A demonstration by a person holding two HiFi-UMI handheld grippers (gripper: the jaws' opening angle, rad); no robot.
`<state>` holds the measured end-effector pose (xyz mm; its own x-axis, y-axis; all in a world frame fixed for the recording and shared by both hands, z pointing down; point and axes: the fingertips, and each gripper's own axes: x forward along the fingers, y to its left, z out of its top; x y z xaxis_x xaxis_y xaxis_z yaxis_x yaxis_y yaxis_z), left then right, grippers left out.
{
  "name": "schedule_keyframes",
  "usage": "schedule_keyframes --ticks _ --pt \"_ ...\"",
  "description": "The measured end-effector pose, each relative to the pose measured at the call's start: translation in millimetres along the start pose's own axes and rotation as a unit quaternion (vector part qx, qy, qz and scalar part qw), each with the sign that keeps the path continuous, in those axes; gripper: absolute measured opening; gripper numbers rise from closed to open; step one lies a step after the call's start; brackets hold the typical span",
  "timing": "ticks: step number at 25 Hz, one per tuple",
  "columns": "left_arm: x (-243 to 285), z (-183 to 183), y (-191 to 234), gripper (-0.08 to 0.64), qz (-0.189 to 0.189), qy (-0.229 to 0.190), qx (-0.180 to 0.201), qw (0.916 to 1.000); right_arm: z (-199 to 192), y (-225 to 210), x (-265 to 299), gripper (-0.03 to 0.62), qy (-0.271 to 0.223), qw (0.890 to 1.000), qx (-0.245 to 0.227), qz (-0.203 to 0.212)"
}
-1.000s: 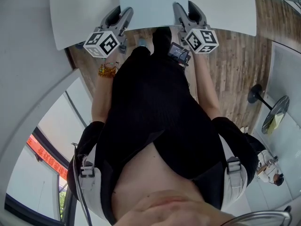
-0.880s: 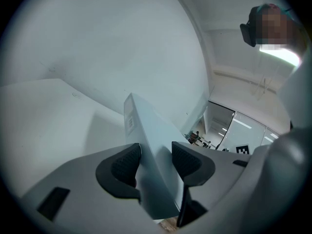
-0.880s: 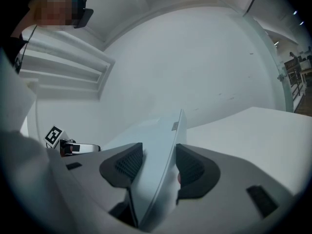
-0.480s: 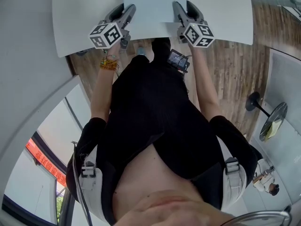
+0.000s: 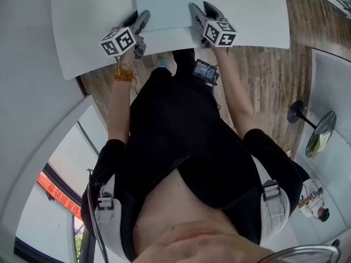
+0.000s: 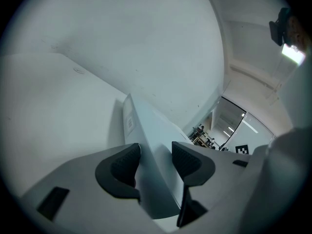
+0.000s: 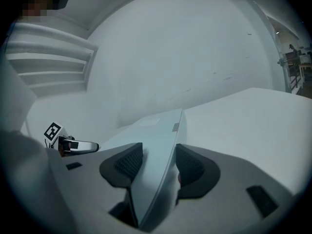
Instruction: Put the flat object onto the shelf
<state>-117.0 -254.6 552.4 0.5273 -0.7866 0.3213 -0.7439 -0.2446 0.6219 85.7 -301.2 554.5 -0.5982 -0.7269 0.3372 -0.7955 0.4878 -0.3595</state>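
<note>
The flat object [image 5: 164,4] is a thin pale grey-white panel, held level over the white shelf top [image 5: 82,32] at the top of the head view. My left gripper [image 5: 140,22] is shut on its left edge and my right gripper [image 5: 198,16] on its right edge. In the left gripper view the panel [image 6: 148,126] runs edge-on between the dark pads [image 6: 122,167] of the left gripper [image 6: 156,155]. The right gripper view shows the panel [image 7: 151,130] clamped in the right gripper [image 7: 159,157], with the left gripper [image 7: 73,145] at the far edge.
The shelf top is broad, and its near edge [image 5: 247,43] lies just in front of my body. A wooden floor [image 5: 274,75] shows below it, with a round-based stand [image 5: 299,111] at the right. A curved white wall [image 5: 33,108] rises at the left.
Both grippers have carried the panel away from my body, lower and further over the white shelf top. Each grip is unchanged.
</note>
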Motion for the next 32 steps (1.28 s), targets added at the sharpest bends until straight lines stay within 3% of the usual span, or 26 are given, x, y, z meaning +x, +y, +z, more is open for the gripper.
schedule_keyframes --ticks 7,13,20,26,32 --pt "9 -11 8 0.216 0.018 0.032 0.002 0.9993 -12 -9 5 0.213 0.031 1.000 -0.003 -0.003" --pt "12 -9 8 0.221 0.033 0.022 0.002 0.9992 -8 -12 5 0.217 0.025 0.999 -0.027 -0.021" --pt "-14 21 3 0.221 0.071 -0.026 0.075 0.9943 21 -6 -13 0.237 0.000 0.996 -0.084 -0.043" --pt "-26 71 -46 0.219 0.080 -0.093 0.180 0.9760 67 30 -28 0.236 -0.059 0.990 -0.125 -0.035" --pt "-43 109 -100 0.188 0.074 -0.165 0.273 0.9450 112 77 -47 0.236 -0.131 0.975 -0.172 -0.046"
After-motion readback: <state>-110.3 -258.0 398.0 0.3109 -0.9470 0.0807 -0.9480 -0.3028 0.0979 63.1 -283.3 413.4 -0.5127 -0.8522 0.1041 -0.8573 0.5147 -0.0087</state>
